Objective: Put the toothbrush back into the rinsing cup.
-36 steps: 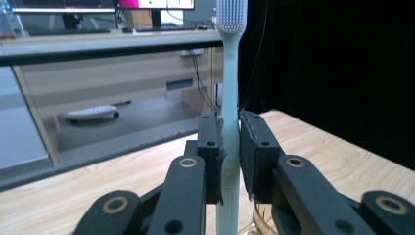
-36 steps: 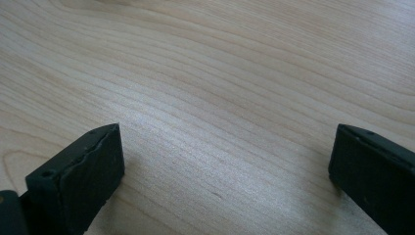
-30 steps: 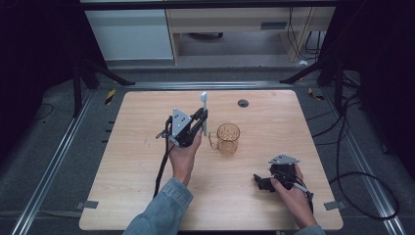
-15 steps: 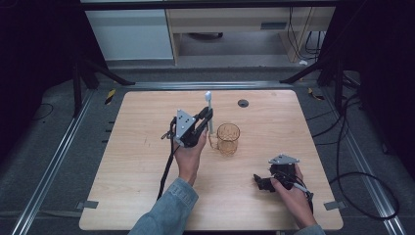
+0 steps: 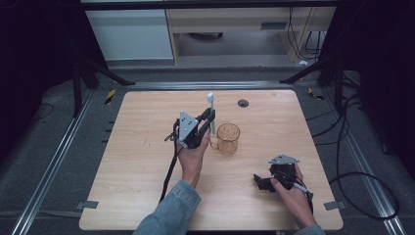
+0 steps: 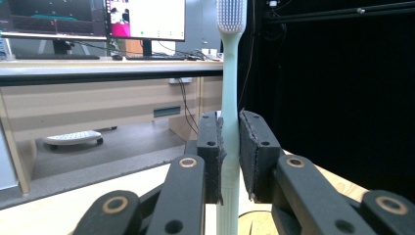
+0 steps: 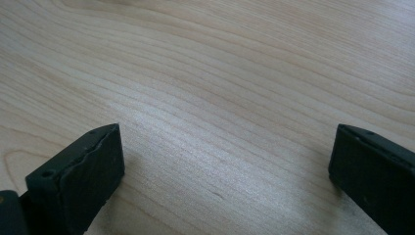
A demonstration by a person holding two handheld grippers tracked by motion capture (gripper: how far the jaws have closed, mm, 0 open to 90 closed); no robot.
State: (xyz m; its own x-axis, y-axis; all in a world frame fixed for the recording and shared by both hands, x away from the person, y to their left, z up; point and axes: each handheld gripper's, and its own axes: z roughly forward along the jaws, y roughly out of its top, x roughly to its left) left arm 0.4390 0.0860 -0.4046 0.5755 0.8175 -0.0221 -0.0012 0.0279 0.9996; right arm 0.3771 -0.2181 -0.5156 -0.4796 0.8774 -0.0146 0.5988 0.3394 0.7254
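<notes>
1. Toothbrush (image 6: 230, 98) slip is the first risk. The left gripper (image 5: 208, 120) clamps the pale handle between its jaws, upright with the bristle head on top, above the bench (image 5: 147, 161) and just beside the amber glass mug (image 5: 228, 138). The hold looks narrow and sits on the lower part of the handle, so the long upper part could swing if the hand tilts quickly.

2. Mug tipping is the second. If the handle's lower end meets the rim instead of the opening, it could push the light mug sideways or knock it over. The mug stands free, with nothing steadying it.

3. Misjudged depth is the third. From the left gripper view the mug's opening is barely visible below the jaws, so the person has to line up the drop largely by feel; I judge that an early release would let the brush fall outside and roll across the wood.

4. Idle support is the fourth. The right gripper (image 5: 266, 182) rests on the bench near the front right corner, its jaws spread wide with nothing between them, well apart from the mug, so it cannot brace the mug if it slides.

5. Trailing cable (image 5: 169, 166) from the left gripper may drag and tug the hand off line.
</notes>
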